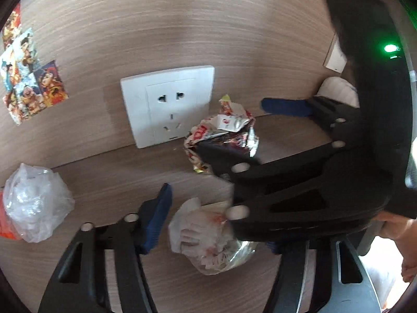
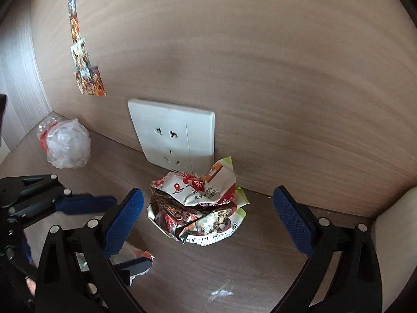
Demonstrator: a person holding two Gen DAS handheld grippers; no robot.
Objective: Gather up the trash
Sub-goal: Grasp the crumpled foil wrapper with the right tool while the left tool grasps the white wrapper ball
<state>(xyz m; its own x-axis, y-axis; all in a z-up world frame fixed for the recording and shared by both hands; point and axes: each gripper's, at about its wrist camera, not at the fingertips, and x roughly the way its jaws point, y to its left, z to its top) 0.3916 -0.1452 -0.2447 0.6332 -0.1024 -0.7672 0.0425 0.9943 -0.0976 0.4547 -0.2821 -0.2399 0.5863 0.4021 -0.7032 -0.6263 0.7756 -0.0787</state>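
A crumpled red and silver snack wrapper [image 2: 198,208] lies on the wooden desk below a white wall socket [image 2: 174,135]; it also shows in the left wrist view [image 1: 224,135]. My right gripper [image 2: 208,219] is open, its blue pads on either side of this wrapper. My left gripper [image 1: 216,224] is open around a crumpled whitish wrapper with foil [image 1: 208,237]; its right finger is hidden behind the right gripper's body [image 1: 312,182]. The left gripper [image 2: 99,229] also shows in the right wrist view, at the left. A crumpled clear plastic bag [image 1: 36,203] lies to the left.
The wood-grain back wall [image 2: 286,78] stands right behind the trash and carries colourful stickers [image 1: 28,78]. A crushed clear bottle with an orange label [image 2: 47,130] lies behind the plastic bag near the left side panel. A pale rounded object [image 2: 396,221] sits at the right.
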